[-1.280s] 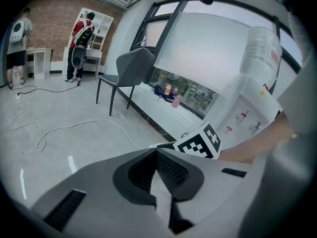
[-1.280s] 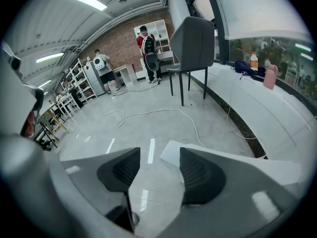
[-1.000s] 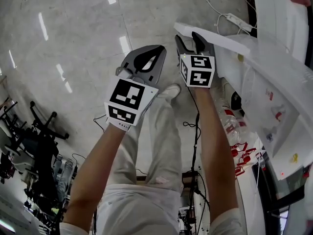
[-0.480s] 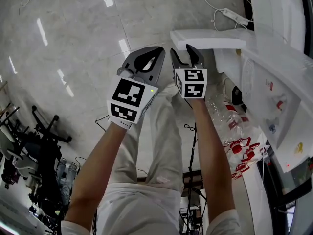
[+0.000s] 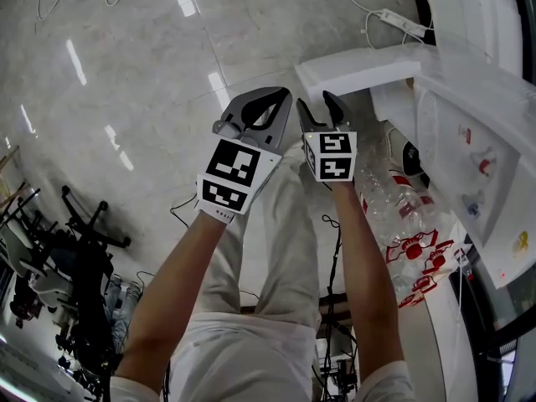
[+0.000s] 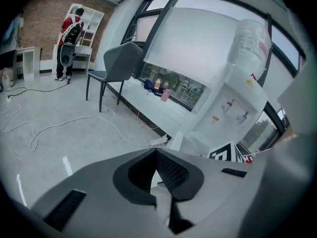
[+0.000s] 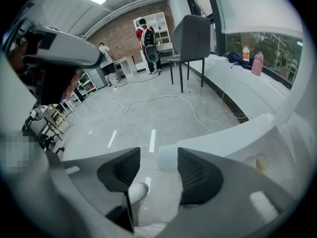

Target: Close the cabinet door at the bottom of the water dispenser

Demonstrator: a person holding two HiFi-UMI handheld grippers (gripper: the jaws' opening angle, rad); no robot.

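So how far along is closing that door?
Nothing is done yet: the door stands wide open from the dispenser. In hand: the right gripper, jaws apart, is at the door's free edge; the left gripper, shut, hangs beside it. Left to do: swing the door shut.

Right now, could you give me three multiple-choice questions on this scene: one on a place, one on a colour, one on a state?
1. Where is the free end of the door?
A. flat on the floor
B. behind the person
C. by the right gripper

2. What colour is the door?
A. white
B. black
C. red

3. How do the jaws of the left gripper stand?
A. wide apart
B. together, empty
C. shut on a bottle

Answers: 1 C, the door's end stands just past the open jaws; 2 A, the panel shows white; 3 B, the tips meet with nothing between.
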